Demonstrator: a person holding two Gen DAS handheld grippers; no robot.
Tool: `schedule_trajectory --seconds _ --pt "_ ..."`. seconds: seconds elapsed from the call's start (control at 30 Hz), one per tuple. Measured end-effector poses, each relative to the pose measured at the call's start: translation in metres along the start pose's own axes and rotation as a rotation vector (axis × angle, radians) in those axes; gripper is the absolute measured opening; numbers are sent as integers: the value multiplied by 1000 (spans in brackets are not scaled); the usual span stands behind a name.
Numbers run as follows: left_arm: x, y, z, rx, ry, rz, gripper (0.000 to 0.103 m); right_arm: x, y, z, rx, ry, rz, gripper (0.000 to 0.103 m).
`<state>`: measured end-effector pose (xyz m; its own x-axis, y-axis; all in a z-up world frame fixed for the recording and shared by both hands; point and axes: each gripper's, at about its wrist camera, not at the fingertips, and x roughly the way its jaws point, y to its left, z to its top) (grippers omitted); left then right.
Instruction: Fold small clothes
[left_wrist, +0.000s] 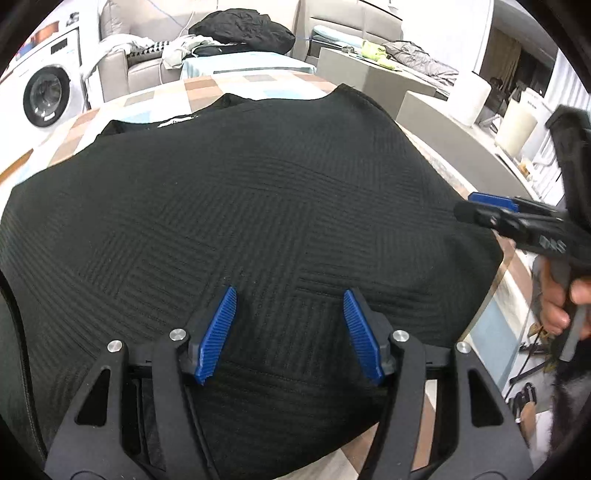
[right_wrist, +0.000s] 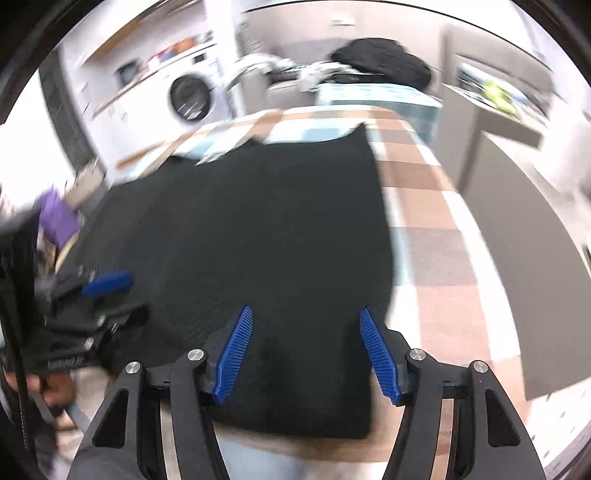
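A black garment (left_wrist: 258, 206) with a woven square texture lies flat on the checkered table (left_wrist: 229, 86) and fills most of the left wrist view. My left gripper (left_wrist: 290, 291) hovers open over its near part, blue pads apart, nothing pinched between them. At the garment's right edge a hand (left_wrist: 557, 306) holds my right gripper (left_wrist: 471, 206). The right wrist view is motion-blurred. There the garment (right_wrist: 258, 229) lies on the table (right_wrist: 424, 206), and my right gripper (right_wrist: 306, 310) stands open above its near right corner. My left gripper (right_wrist: 133, 295) shows at the left.
Beyond the table stand a washing machine (left_wrist: 46, 94) and a grey sofa (left_wrist: 147, 62) piled with a black bundle (left_wrist: 243, 27) and other clothes. A grey low table (left_wrist: 373, 70) and a white container (left_wrist: 515, 127) sit to the right. A purple thing (right_wrist: 57, 218) lies at the left.
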<state>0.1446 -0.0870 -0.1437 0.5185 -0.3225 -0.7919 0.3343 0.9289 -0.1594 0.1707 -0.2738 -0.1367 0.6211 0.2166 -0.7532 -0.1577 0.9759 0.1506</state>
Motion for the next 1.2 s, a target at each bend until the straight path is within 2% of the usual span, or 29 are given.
schedule_trajectory --seconds 0.1,0.23,0.27,0.3,0.4,0.53,0.73,0.87,0.93,0.97,1.0,1.07,1.13,1.17,1.2 --pt "0 -1 0 1 7 13 58 15 -26 10 97 9 -7 62" --pt "-1 4 0 -22 1 4 58 33 -39 19 170 24 54 59" --pt "-1 6 1 -35 -1 3 58 35 -37 22 159 11 67 51" --pt "-1 10 3 -57 -1 12 58 38 -33 25 142 19 82 36" --pt "-2 21 10 -101 0 26 58 46 -21 31 106 30 113 16" --pt "-8 38 15 -124 -12 77 58 39 -29 34 95 9 120 9" --pt "-24 78 18 -201 -34 169 58 36 -41 32 113 18 107 7" --pt "-44 106 9 -253 -63 215 58 30 -46 29 121 20 70 7" --pt "-55 121 -1 -285 -71 235 58 27 -45 27 126 27 52 11" --pt "-59 126 -6 -296 -72 246 58 24 -42 27 124 22 44 16" --pt "-66 133 -14 -309 -72 259 58 19 -39 26 126 5 30 27" --pt "-79 148 -32 -351 -71 284 58 6 -37 24 123 -39 13 42" --pt "-91 160 -51 -393 -75 293 58 -11 -30 23 120 -87 -2 44" --pt "-99 166 -62 -418 -77 297 58 -18 -27 23 113 -99 -1 47" --pt "-109 173 -76 -456 -89 288 59 -26 -22 22 107 -119 6 56"
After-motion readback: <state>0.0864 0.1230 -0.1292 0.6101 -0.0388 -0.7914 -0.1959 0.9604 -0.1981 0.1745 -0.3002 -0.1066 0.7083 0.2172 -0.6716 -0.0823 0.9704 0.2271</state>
